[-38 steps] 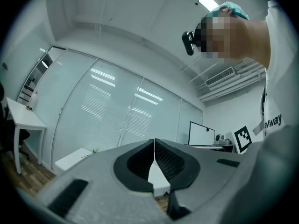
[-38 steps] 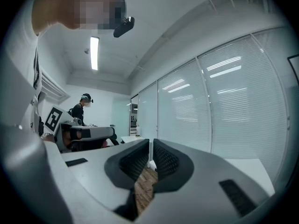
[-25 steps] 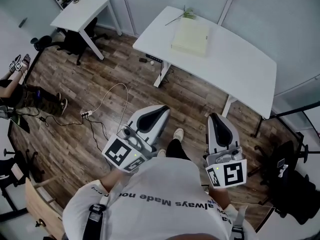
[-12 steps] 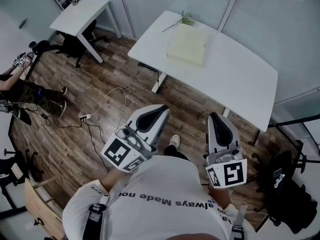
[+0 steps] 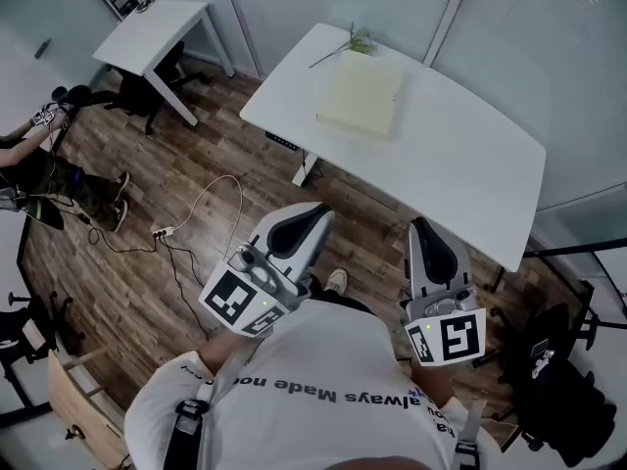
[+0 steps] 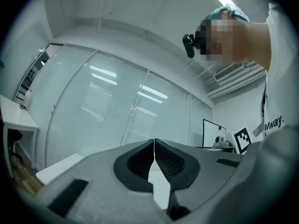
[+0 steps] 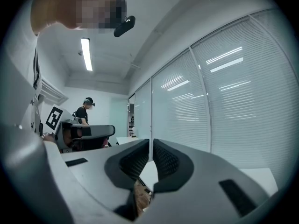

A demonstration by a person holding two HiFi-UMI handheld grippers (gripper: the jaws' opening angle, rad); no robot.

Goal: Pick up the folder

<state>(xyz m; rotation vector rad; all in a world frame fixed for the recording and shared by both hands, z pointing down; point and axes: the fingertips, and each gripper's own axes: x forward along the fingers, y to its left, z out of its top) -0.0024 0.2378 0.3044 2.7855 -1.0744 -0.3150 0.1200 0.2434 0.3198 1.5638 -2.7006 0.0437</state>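
- Nearest, the left gripper (image 5: 313, 213) and the right gripper (image 5: 423, 227) are held out level in front of the person's chest. Each has its jaws pressed together with nothing between them.
- Below and ahead of them is bare wooden floor (image 5: 362, 225), so both grippers are well apart from the white table (image 5: 460, 155).
- The step in hand looks like the approach. It is best to close up squarely to the table's near long side before reaching.
- A cable and power strip (image 5: 162, 231) lie on the floor off to the left, clear of a straight path.
- The folder (image 5: 360, 94), pale yellow, lies flat on the table's far half, toward its left end, and nothing touches it.
- Both sets of jaws will likely need to open before they arrive.
- Because the folder lies flat, one jaw should slip in low under a free edge. A pinch from above would probably skate off the cover.
- Just beyond the folder's far edge lies a green sprig (image 5: 357, 39), so the near or side edge is the safer one to take.
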